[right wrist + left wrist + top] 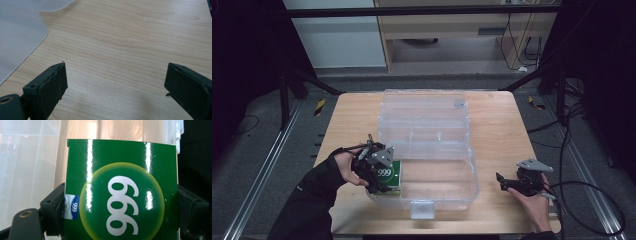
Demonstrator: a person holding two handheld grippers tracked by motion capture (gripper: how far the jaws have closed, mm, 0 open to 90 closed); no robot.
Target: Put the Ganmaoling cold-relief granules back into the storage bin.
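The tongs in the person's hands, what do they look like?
Both tongs, left and right, are black with two chunky black jaws and a grey three-cornered plate on top. A black cable trails from the right one. The left arm wears a black sleeve.

Glossy green box [120, 192] marked 999 — held at the clear bin's [462, 192] left end.

High view overhead, facing forward-down; gripper views close, sharing table [502, 130] and clear box [427, 145].
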